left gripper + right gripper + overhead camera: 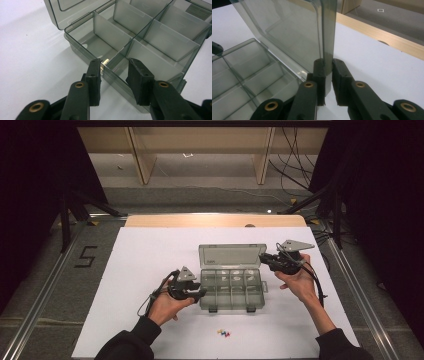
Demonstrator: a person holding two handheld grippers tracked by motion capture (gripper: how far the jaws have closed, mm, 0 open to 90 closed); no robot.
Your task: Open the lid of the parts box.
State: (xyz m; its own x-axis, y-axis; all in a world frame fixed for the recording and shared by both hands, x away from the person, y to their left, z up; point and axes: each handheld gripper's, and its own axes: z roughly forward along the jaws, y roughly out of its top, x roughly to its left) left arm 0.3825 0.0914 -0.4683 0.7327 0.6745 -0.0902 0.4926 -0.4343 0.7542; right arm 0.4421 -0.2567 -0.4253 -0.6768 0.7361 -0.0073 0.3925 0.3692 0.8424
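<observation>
Both tongs work a smoky clear compartment box (232, 290) at the middle of the white tabletop (150, 255). From above, the left tongs (200, 293) sit at the box's near left corner and the right tongs (265, 257) at the right edge of its raised lid (232, 255), each carried in a person's hand. Only the left gripper view tells that the left tongs (114, 72) stand apart, straddling the box's (140, 37) side wall with one black pad outside and one inside, neither seen pressing; a small brass-coloured piece (105, 61) glints just beside the outer pad. The right gripper view settles what the overhead cannot: the right tongs (328, 75) are clamped on the lid's (294, 32) edge, held nearly upright over the open compartments. A few small coloured pins (224, 333) lie on the tabletop near the person, well apart from the box. Beyond the far wooden edge (215, 220), cables (292, 165) trail across the floor.
</observation>
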